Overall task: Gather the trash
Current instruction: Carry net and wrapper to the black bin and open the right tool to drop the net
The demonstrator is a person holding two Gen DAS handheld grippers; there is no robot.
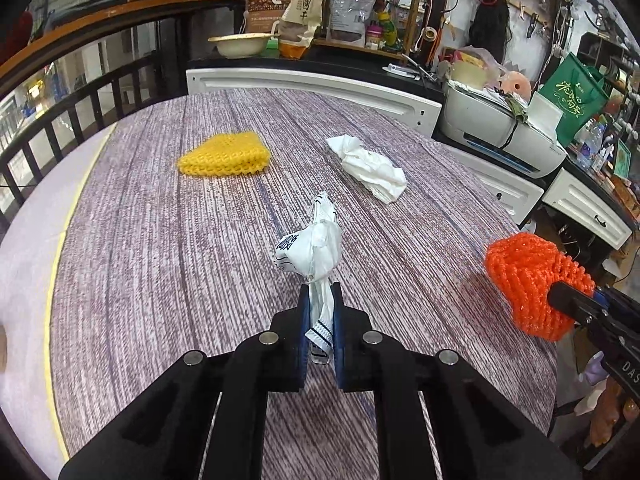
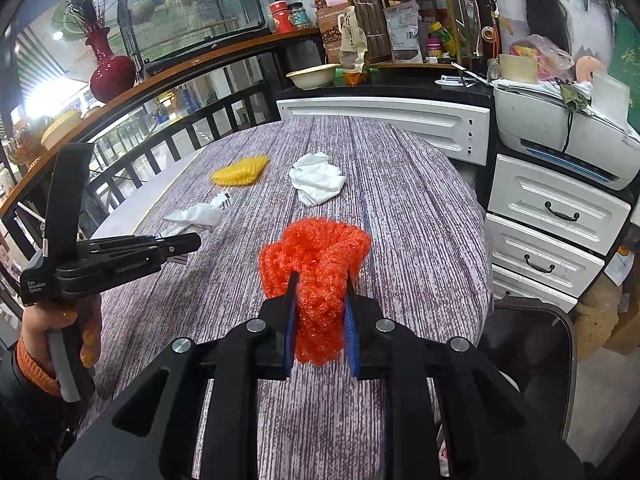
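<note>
The left gripper (image 1: 320, 292) is squeezing a crumpled white plastic wrapper with dark printing (image 1: 312, 248). Its jaws are clamped tight on the wrapper's thin tail, and the puffy part is sticking out past the tips. The right gripper (image 2: 320, 284) is pinching a bright orange foam net ball (image 2: 316, 264) between its blue pads (image 2: 289, 320). The ball is bulging out in front of those jaws.

Both grippers are hovering over the round table with the grey-purple striped cloth (image 1: 160, 260). Farther ahead of the left jaws, a flat yellow foam net (image 1: 226, 154) and a scrunched white paper tissue (image 1: 370, 168) are lying on the cloth, apart from each other.
</note>
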